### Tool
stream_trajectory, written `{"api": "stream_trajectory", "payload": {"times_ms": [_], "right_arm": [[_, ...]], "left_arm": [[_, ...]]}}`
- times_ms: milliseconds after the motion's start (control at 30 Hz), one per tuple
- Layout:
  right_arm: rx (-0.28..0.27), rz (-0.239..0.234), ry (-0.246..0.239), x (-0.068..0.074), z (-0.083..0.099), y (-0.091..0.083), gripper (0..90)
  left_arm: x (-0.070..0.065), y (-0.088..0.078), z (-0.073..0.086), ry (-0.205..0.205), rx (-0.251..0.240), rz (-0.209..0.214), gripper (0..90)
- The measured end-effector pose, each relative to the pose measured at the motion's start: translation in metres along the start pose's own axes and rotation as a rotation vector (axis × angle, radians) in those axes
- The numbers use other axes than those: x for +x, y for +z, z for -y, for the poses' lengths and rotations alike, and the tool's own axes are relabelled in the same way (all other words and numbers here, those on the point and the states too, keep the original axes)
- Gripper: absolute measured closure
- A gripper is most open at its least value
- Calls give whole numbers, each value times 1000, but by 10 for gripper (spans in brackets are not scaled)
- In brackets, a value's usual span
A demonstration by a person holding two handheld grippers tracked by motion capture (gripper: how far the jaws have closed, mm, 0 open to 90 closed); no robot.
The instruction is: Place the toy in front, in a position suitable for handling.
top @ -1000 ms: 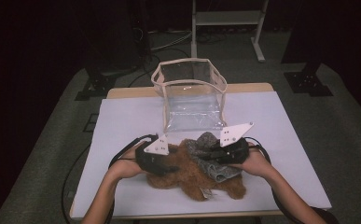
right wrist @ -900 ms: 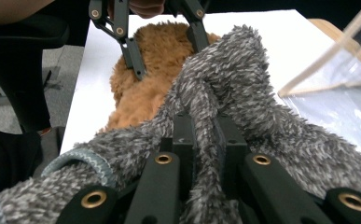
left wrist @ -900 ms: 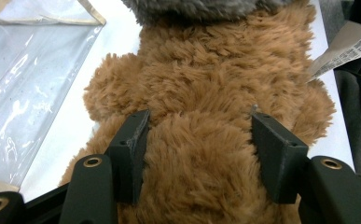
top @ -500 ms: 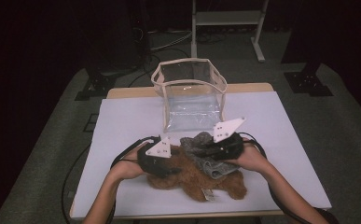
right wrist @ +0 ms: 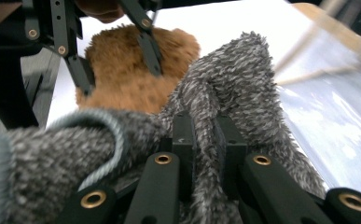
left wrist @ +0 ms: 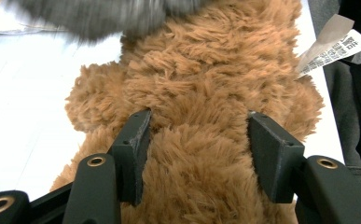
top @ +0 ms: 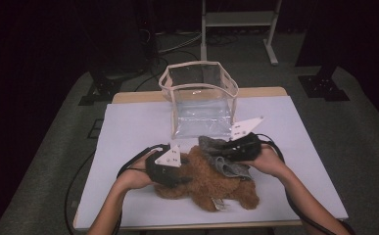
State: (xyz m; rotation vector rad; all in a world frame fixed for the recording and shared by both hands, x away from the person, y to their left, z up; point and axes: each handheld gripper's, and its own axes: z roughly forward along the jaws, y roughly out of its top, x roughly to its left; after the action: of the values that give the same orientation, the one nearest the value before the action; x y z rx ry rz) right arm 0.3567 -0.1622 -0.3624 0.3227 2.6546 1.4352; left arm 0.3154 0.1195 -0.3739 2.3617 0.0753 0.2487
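On the near half of the table, the left gripper clamps the brown plush bear while the right gripper pinches its grey garment; undressing looks barely begun, and the clear bag stands empty.

— Where's the plush toy?

— Lying on the surface, near its front edge. The cloth is draped on the toy's right part.

— And the bag?

— Standing behind them, toward the back edge, just beyond the cloth.

— The hand-held grippers?

— The left hand-held gripper is at the toy's left end, the right hand-held gripper over the cloth.
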Motion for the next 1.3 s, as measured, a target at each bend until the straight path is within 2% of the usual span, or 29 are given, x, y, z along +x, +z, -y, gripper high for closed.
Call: {"api": "stream_trajectory", "payload": {"times_ms": [67, 233, 400, 500, 700, 867, 1033, 1200, 1300], "right_arm": [[-20, 22, 40, -3, 12, -16, 801], [-45, 44, 76, -5, 30, -39, 800], [-42, 61, 77, -1, 39, -50, 800], [-40, 70, 80, 2, 44, -55, 800], [-43, 54, 79, 9, 50, -61, 799], [-29, 16, 79, 12, 55, -56, 798], [-31, 11, 89, 10, 55, -37, 798], [-8, 69, 89, 0, 52, -16, 798], [-18, 89, 114, -9, 52, -10, 799]], "left_arm": [[3, -2, 2, -21, -2, -4, 435], [6, -5, 5, -33, -2, 1, 436], [7, -7, 8, -53, -15, 0, 435], [7, -8, 8, -47, -8, 4, 436], [10, -13, 13, -76, -11, -15, 435], [12, -17, 16, -98, -14, -22, 434], [10, -17, 14, -83, 0, -22, 427], [8, -18, 12, -72, -3, -10, 407], [7, -17, 13, -61, 4, 1, 405]]}}
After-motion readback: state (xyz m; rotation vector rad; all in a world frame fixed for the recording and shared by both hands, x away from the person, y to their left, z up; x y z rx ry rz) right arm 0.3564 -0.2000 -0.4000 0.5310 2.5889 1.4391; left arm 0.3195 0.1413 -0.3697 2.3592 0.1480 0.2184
